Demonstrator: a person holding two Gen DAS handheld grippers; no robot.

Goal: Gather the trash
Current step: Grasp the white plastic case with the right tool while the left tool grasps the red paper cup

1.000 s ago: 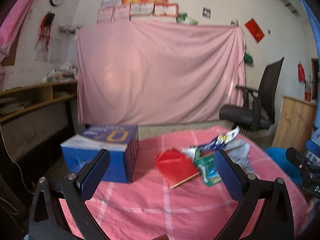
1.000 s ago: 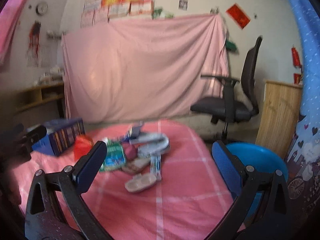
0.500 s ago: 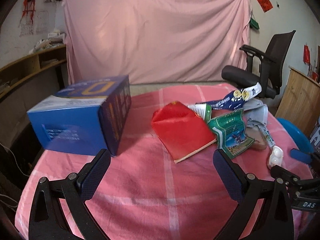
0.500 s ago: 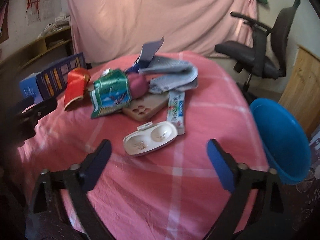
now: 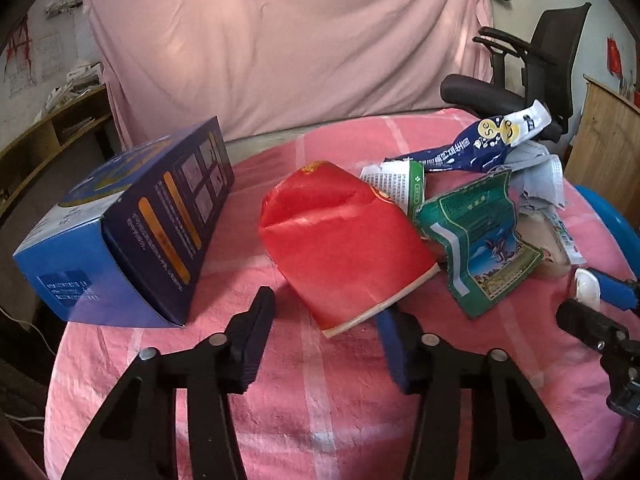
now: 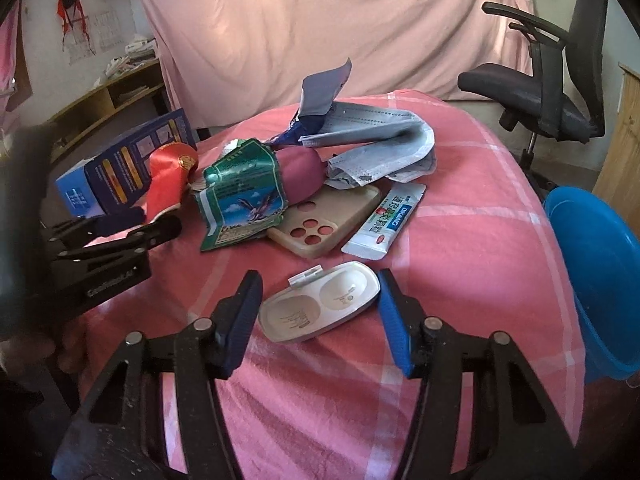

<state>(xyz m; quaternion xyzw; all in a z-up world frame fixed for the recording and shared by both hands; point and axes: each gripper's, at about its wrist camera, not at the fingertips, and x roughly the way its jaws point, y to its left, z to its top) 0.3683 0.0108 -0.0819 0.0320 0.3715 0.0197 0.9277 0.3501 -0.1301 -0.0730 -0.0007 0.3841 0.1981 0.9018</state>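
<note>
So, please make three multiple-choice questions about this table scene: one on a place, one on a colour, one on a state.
1. Where does the white twin-cup case lie?
A. between the right gripper's fingers
B. on the chair
C. inside the basin

2. Which colour is the basin at the table edge?
A. blue
B. yellow
C. white

3. How stands the left gripper?
A. shut on the green packet
B. open, at the red packet's near edge
C. holding the box

Answers: 1 A, the case sits between the blue pads; 2 A, its rim is blue; 3 B, the red packet lies ungripped.
</note>
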